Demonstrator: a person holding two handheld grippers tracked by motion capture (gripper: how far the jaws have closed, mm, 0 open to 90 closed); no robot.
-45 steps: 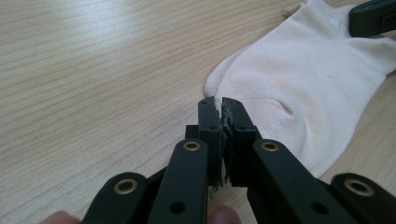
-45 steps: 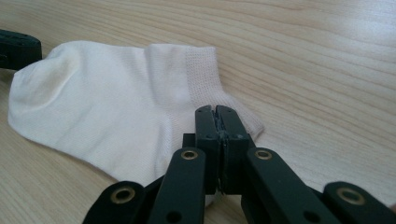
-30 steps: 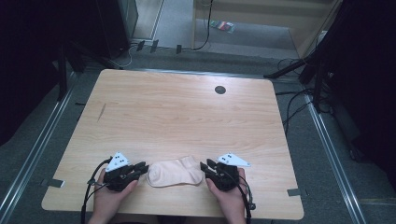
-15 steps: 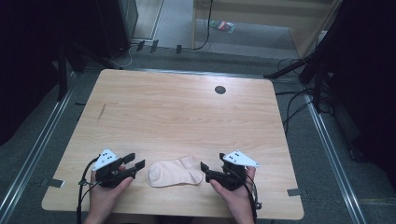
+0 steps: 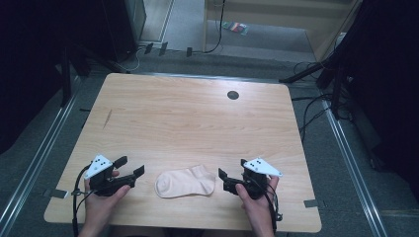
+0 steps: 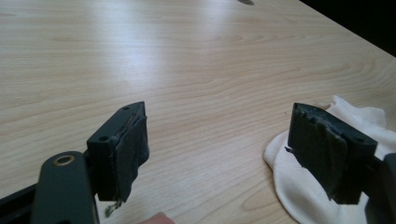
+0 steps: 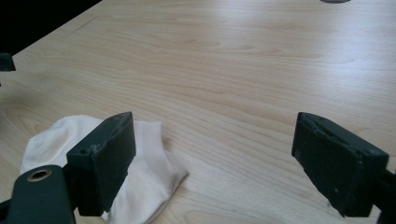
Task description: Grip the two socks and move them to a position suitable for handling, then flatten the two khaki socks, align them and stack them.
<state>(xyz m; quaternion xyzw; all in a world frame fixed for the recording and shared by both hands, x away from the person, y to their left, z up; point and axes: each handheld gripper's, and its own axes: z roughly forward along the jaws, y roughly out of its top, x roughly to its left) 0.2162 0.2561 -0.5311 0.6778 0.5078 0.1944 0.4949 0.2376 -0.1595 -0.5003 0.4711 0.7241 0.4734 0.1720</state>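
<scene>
A pale peach ankle sock lies flat near the table's front edge, between the two grippers. My left gripper stands a short way to the sock's left and is open; its jaws have just been opening and hold nothing. In the left gripper view the sock lies behind the right jaw, with bare wood between the open jaws of the left gripper. My right gripper sits just off the sock's right end, also open after opening. In the right gripper view the sock lies behind the left jaw of the right gripper.
The wooden table has a dark round cable hole at the back right. Cables and stand legs lie on the floor around it. A person's hands hold the grippers at the front edge.
Both grippers were shut on the sock's two ends a second ago. They have let go, opened, and drawn apart to either side. The sock now lies loose on the table.
</scene>
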